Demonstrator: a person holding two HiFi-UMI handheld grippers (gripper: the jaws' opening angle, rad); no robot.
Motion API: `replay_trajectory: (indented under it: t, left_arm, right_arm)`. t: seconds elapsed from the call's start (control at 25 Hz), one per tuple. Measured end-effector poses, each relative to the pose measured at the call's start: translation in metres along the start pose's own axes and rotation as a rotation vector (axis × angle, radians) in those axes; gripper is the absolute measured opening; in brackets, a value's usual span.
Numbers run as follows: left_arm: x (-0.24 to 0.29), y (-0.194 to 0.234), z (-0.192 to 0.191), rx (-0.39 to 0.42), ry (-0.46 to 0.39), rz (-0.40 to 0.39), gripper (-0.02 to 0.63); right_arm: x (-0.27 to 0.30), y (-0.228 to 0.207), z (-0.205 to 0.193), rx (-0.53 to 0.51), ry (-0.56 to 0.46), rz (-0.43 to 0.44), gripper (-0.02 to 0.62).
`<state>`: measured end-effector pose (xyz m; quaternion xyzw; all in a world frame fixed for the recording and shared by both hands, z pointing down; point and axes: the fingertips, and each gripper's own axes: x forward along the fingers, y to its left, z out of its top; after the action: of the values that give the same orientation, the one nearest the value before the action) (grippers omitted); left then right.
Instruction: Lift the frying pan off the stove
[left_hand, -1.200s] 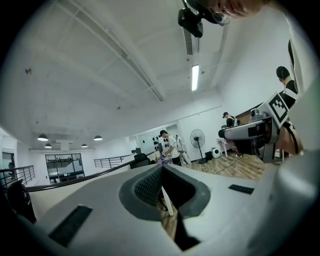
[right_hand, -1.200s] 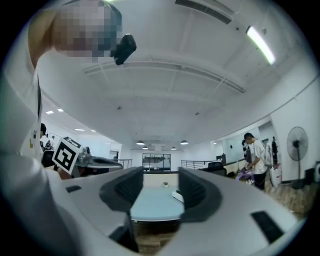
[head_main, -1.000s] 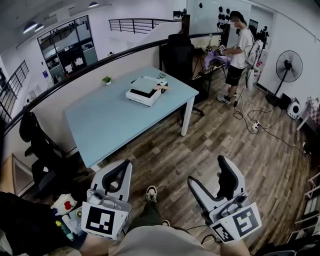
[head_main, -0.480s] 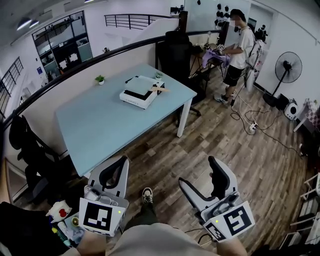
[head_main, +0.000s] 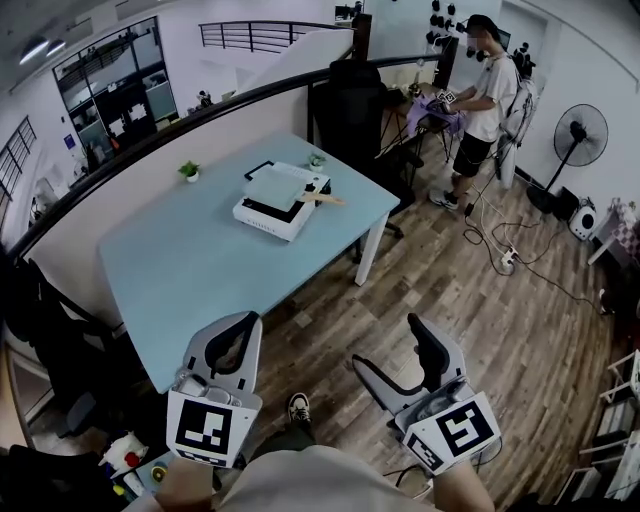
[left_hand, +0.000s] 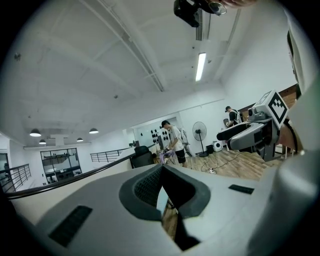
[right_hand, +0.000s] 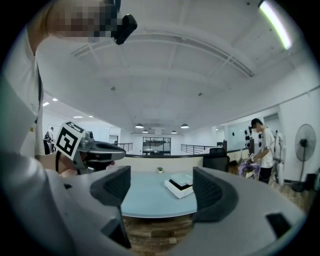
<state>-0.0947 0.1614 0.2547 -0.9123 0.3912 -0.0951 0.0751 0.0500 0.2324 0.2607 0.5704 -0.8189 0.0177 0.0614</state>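
- One pale blue table (head_main: 190, 270) stands well apart from both grippers;
- one white stove (head_main: 262, 215) sits toward its far end;
- frying pan (head_main: 275, 185), wooden-handled, rests on the stove;
- right gripper (head_main: 392, 345) spread wide, empty;
- left gripper (head_main: 232, 325) pressed together, empty.

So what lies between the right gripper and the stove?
Head view: only bare wood floor, then bare blue tabletop, between the right gripper and the stove.
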Motion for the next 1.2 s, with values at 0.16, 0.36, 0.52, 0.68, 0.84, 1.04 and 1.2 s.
replay_trajectory:
  t: [0.16,0.36,0.52,0.68,0.84,1.04,1.2]
  left_arm:
    - [0.041,0.041,-0.012,-0.004,0.019,-0.022,0.000]
    - [0.088,0.084,-0.030,0.018,0.040,-0.050,0.000]
    - [0.113,0.109,-0.044,0.016,0.053,-0.060,0.000]
    - [0.136,0.131,-0.065,0.006,0.096,-0.044,0.000]
    - [0.165,0.146,-0.081,0.012,0.131,-0.043,0.000]
    - [0.207,0.160,-0.094,0.019,0.157,-0.029,0.000]
    - [0.247,0.175,-0.103,0.018,0.181,-0.003,0.000]
  right_arm:
    - [0.060,-0.018,-0.003,-0.010,0.047,-0.002,0.387]
    - [0.130,-0.037,-0.011,-0.056,0.109,-0.007,0.393]
    - [0.171,-0.055,-0.020,-0.077,0.152,-0.024,0.397]
    - [0.202,-0.072,-0.031,-0.073,0.185,-0.018,0.398]
    - [0.235,-0.088,-0.044,-0.080,0.224,0.005,0.400]
    - [0.277,-0.117,-0.064,-0.094,0.261,0.041,0.403]
    - [0.314,-0.147,-0.077,-0.090,0.291,0.075,0.403]
